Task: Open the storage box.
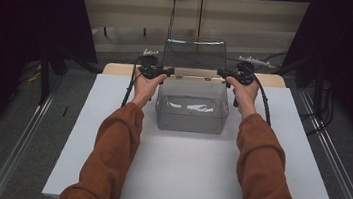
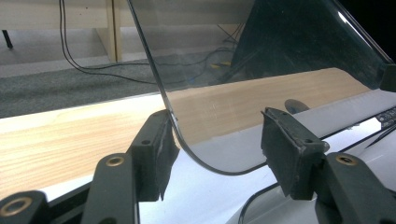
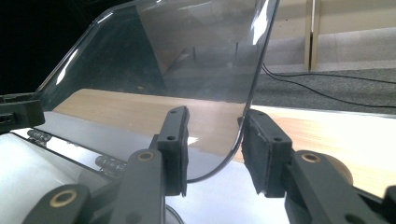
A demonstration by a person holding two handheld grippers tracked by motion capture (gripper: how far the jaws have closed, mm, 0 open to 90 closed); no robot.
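Observation:
A clear plastic box (image 1: pixel 191 108) stands at the far middle of the white board (image 1: pixel 180 180), its hinged clear lid (image 1: pixel 195 54) raised upright. My left gripper (image 1: pixel 170 71) is at the lid's lower left corner, my right gripper (image 1: pixel 220 73) at its lower right corner. In the left gripper view the lid's (image 2: pixel 261 56) curved edge passes between the jaws of the left gripper (image 2: pixel 219 140); it brushes one pad and the other stands well off. In the right gripper view the lid (image 3: pixel 177 56) sits between the jaws of the right gripper (image 3: pixel 215 140), close to one pad, with a gap to the other.
The white board lies on a wooden table (image 1: pixel 117 68) whose far edge shows behind the box. Dark stands and metal rails (image 1: pixel 24 137) flank the table. Cables (image 2: pixel 93 70) run over the grey floor beyond.

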